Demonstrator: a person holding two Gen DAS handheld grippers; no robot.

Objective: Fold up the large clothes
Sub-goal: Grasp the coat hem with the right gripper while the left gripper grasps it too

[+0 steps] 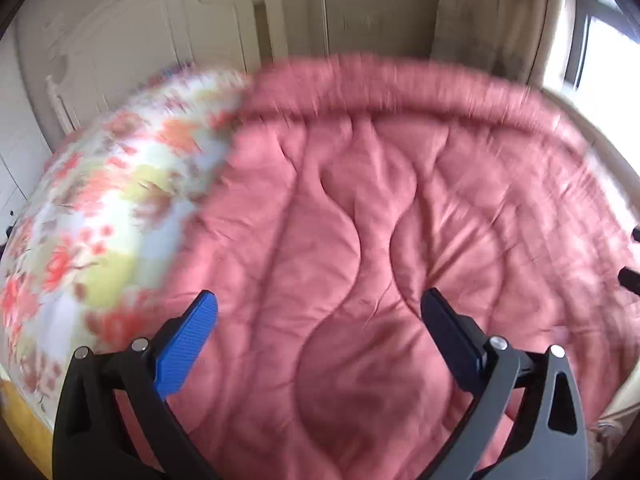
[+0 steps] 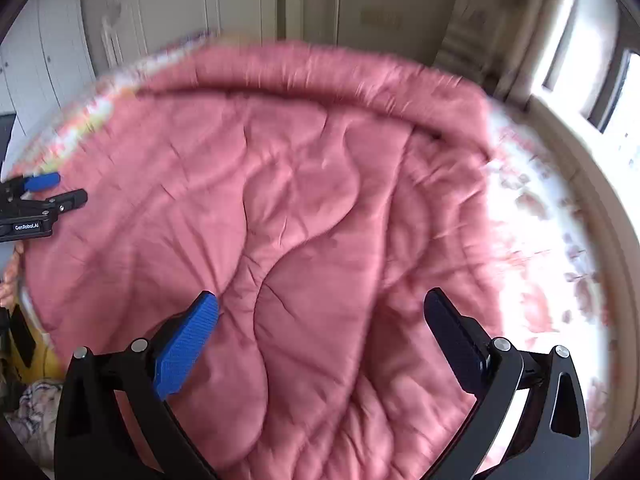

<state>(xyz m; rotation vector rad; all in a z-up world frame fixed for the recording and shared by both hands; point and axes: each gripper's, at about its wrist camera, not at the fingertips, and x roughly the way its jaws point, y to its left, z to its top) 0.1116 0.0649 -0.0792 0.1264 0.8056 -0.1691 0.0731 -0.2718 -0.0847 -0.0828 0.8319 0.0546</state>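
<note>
A large pink quilted comforter (image 1: 360, 220) lies spread over a bed, with a thick rolled fold along its far edge. In the right wrist view the comforter (image 2: 288, 208) fills the middle of the frame. My left gripper (image 1: 320, 304) hovers open above it, blue pads wide apart, nothing between them. My right gripper (image 2: 322, 304) is also open over the comforter. The left gripper (image 2: 44, 196) shows at the left edge of the right wrist view, over the comforter's left border. Both views are motion-blurred.
A floral bedsheet (image 1: 100, 208) is uncovered left of the comforter, and the floral bedsheet (image 2: 540, 220) shows again on its right side. Cream wardrobe doors (image 1: 132, 40) stand behind the bed. A bright window (image 2: 608, 92) is at the right. Crumpled cloth (image 2: 36, 404) lies low left.
</note>
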